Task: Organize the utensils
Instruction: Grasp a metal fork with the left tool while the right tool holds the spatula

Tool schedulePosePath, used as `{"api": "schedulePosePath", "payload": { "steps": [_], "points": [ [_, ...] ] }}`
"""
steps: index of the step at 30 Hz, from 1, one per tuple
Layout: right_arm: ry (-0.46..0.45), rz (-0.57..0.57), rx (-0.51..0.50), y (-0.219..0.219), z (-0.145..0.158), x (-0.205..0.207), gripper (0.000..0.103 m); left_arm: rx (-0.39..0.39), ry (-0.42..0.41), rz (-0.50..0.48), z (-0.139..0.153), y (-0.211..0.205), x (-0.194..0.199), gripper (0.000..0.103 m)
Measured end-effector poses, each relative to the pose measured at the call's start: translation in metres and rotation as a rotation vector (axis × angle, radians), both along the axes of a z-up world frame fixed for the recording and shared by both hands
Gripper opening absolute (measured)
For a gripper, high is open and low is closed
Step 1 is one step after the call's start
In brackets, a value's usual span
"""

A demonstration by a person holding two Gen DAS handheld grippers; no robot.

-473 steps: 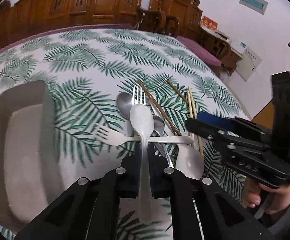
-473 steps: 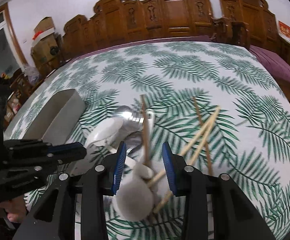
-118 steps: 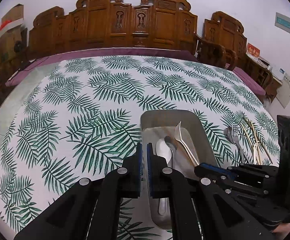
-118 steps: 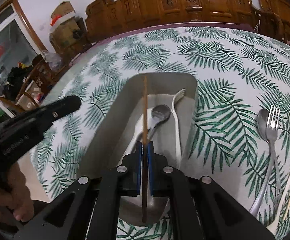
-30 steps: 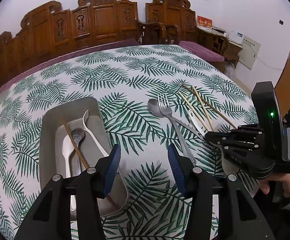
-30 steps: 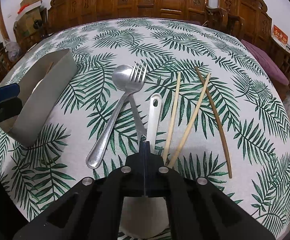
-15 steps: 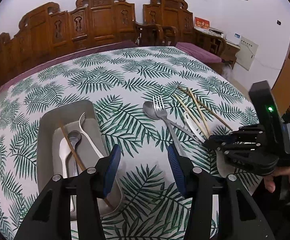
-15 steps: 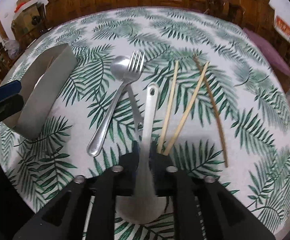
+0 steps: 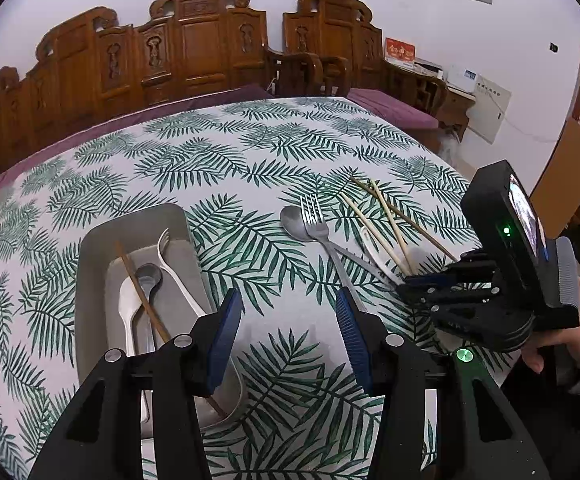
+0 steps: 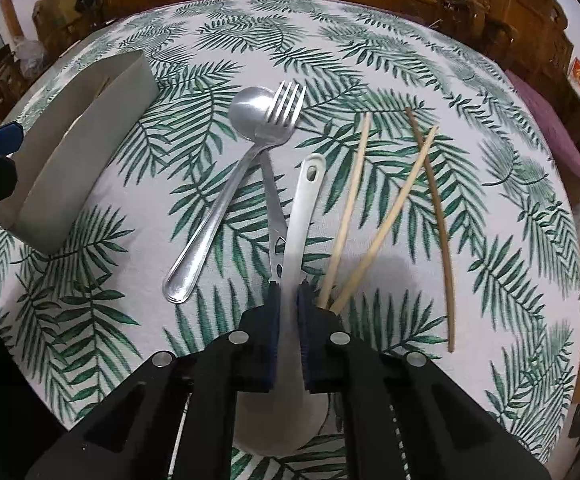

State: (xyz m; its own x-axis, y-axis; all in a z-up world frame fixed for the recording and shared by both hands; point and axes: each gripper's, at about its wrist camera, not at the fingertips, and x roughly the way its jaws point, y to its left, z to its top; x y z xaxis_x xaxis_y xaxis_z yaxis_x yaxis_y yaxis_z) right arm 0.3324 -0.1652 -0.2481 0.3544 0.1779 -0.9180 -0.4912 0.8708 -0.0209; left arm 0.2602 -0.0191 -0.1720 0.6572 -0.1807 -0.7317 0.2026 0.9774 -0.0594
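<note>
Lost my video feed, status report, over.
Right claw closing on white spoon. Left claw open, empty. Steel knife alongside the spoon.

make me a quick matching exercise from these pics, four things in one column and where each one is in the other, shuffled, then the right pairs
Things
1. white spoon
2. metal fork
3. white fork
4. dark chopstick

Places
A. inside the grey tray
B. between the right gripper fingers
C. on the cloth, farthest from the tray
D. head lying over the metal spoon bowl

Pairs: 1-B, 2-D, 3-A, 4-C
</note>
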Motion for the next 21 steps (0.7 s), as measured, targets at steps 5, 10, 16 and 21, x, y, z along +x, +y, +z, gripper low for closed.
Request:
{"api": "schedulePosePath", "payload": {
  "steps": [5,10,16,21],
  "points": [
    [-0.04,-0.029,0.052,-0.012,0.008,0.003,0.008,0.007,0.002,-0.005,-0.004,-0.005,0.0,0.047],
    [-0.077,-0.04,0.098,-0.022,0.019,0.012,0.005,0.012,0.003,-0.005,-0.007,-0.011,0.002,0.047],
    [-0.096,-0.052,0.165,-0.037,0.023,0.019,0.005,0.013,-0.001,0.003,-0.008,-0.022,0.005,0.047],
    [-0.114,-0.074,0.238,-0.051,0.032,0.022,0.005,0.028,0.014,0.0,-0.01,-0.033,0.015,0.047]
  ]
}}
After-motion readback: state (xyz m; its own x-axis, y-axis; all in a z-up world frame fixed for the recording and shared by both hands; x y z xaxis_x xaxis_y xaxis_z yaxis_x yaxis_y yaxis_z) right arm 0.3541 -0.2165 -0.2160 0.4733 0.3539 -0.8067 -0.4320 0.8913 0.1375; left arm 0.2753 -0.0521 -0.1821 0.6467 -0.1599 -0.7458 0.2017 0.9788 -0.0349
